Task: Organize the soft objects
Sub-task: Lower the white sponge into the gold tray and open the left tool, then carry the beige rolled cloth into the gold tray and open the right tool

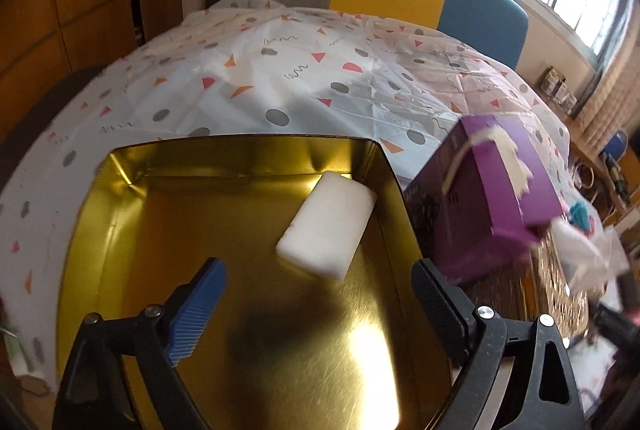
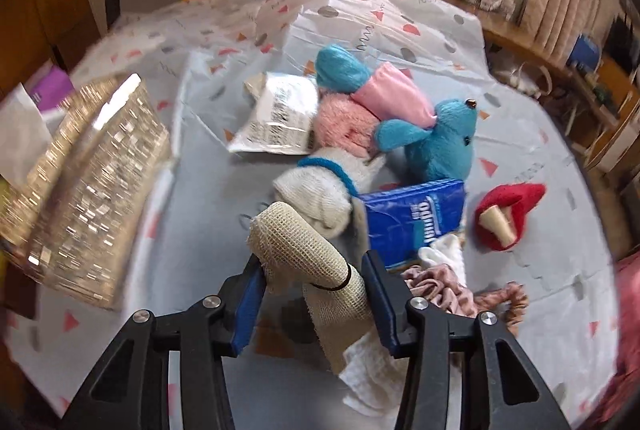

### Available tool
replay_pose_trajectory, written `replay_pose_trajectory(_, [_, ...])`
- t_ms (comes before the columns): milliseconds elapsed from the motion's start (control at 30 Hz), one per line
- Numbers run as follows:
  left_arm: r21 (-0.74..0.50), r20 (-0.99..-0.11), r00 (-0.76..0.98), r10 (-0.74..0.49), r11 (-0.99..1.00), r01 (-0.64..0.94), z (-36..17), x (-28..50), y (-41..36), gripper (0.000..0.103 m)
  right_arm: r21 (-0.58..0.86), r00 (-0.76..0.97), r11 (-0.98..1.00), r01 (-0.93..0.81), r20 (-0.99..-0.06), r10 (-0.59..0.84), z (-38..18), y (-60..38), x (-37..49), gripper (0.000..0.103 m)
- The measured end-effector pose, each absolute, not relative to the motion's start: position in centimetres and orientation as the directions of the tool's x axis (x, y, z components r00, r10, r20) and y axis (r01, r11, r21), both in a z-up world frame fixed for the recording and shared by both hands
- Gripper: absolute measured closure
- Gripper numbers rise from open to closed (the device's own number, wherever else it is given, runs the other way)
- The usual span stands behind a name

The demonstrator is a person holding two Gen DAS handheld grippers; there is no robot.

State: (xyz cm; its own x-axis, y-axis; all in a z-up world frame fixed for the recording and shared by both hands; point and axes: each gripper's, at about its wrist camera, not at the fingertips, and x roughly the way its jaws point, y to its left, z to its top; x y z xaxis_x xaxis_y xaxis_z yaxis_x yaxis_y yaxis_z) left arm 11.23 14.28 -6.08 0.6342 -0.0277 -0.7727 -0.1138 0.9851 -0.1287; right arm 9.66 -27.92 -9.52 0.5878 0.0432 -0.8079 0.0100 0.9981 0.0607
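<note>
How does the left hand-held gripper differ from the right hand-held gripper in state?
The left hand-held gripper is open and empty above the gold tin; the right hand-held gripper is shut on a beige bandage roll, over the cluttered tablecloth. Both have blue pads.

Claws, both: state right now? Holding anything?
Left claw: open, empty, over the gold tin with the white sponge inside.
Right claw: closed on the beige bandage roll.
</note>
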Motion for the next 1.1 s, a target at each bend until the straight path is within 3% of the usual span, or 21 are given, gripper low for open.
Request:
replay_pose_trajectory(433, [-0.109, -0.759, 0.651, -0.019, 0.989, -0.097, -6.0, 4.8, 14.9, 0.009, 0.405, 0.597, 0.91, 0.09, -0.753, 0.276, -9.0, -30.9, 9.7, 0.055])
replay_pose_trajectory(800, [-0.118, -0.743, 0.669, 0.003, 0.984, -0.136, -5.5, 2.9, 16.8, 0.009, 0.421, 0.651, 0.897, 0.132, -0.719, 0.242, -4.6, -30.6, 11.1, 0.055])
replay_pose_trajectory(1100, [-0.145, -0.73, 0.684, -0.009, 0.979, -0.141, -5.5, 2.0, 17.7, 0.009, 0.478, 0.685, 0.878, -0.038, -0.627, 0.371, 2.4, -25.2, 14.4, 0.055])
